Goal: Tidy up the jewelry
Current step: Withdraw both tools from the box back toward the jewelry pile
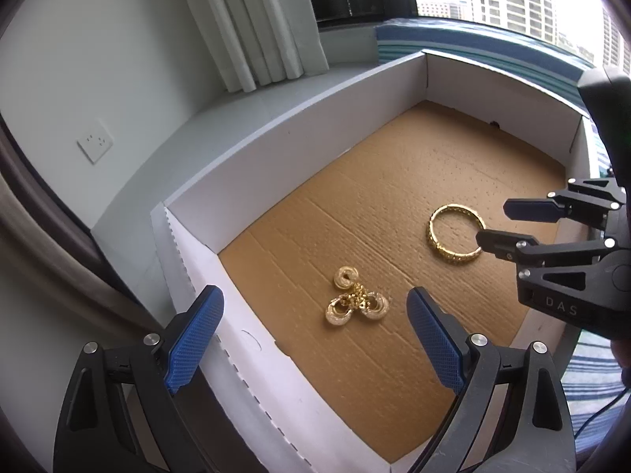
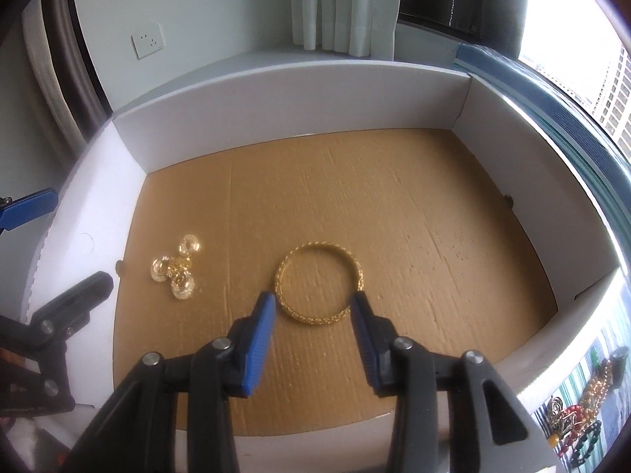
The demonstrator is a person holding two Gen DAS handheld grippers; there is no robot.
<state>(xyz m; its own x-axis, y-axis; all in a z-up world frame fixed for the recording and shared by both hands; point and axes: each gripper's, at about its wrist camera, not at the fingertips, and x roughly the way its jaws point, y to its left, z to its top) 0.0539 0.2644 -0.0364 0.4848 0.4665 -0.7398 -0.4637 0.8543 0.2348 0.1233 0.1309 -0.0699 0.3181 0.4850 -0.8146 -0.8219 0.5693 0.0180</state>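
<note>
Both grippers stand open, holding nothing: the left gripper near the gold hoop-earring cluster, the right gripper straddling the braided gold bangle, apparently just set into the white cardboard box.

The box has plain white walls and a tan corrugated cardboard floor. On that floor, the bangle is bright gold with a woven, dotted texture. At its nine o'clock, the cluster of earrings is pale gold with clear, glassy hoops. Both grippers are black with blue cross-hatched pads. At four o'clock of the box, a blue-and-white striped cloth carries red, green and gold beads.
</note>
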